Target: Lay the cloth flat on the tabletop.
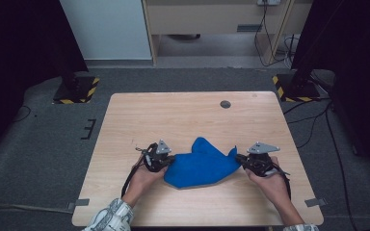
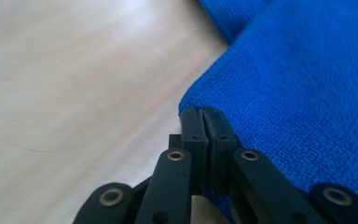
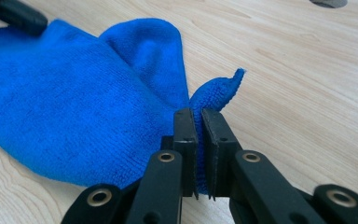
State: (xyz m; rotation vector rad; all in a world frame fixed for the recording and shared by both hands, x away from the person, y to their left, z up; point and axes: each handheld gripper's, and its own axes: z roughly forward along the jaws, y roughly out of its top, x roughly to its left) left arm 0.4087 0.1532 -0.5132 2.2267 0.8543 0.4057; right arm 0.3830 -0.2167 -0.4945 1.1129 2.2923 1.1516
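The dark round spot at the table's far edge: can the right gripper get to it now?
Probably not freely: the right gripper is shut on the blue cloth's corner, so the cloth would drag along.

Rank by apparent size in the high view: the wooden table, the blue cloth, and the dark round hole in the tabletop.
1. Light wooden table, largest.
2. Crumpled blue microfibre cloth.
3. Dark round hole, smallest.

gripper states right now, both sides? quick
Left gripper: closed, pinching the left edge of the blue cloth.
Right gripper: closed, clamping a fold of the cloth's right edge between its pads.
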